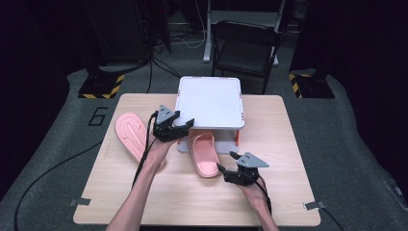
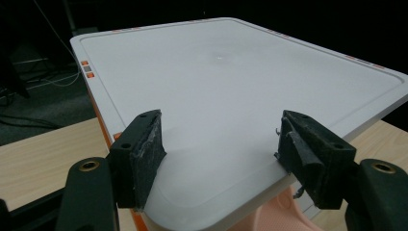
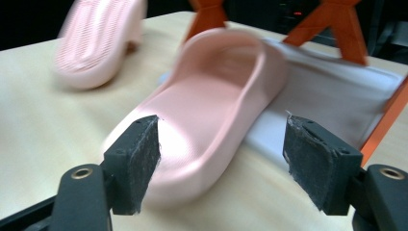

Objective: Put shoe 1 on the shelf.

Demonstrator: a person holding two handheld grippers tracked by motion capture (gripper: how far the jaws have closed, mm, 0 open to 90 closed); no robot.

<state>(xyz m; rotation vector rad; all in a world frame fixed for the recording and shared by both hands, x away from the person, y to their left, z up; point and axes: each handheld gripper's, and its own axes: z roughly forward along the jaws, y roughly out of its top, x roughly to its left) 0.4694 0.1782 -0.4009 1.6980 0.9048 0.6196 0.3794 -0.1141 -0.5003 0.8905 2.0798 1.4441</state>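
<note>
At frame centre, the right gripper (image 1: 227, 161), jaws apart, sits just beside the pink rubber slide sandal (image 1: 204, 154), while the left gripper (image 1: 185, 126), jaws apart, hovers at the white two-tier rack (image 1: 210, 101).

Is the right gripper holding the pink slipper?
No, the right gripper is open, its jaws apart from the pink slipper.

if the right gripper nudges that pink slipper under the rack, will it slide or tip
The pink slipper lies flat on its broad sole, so tipping seems unlikely. It looks like light foam and would probably slide on the smooth table. Its thick strap may flex when pinched.
</note>
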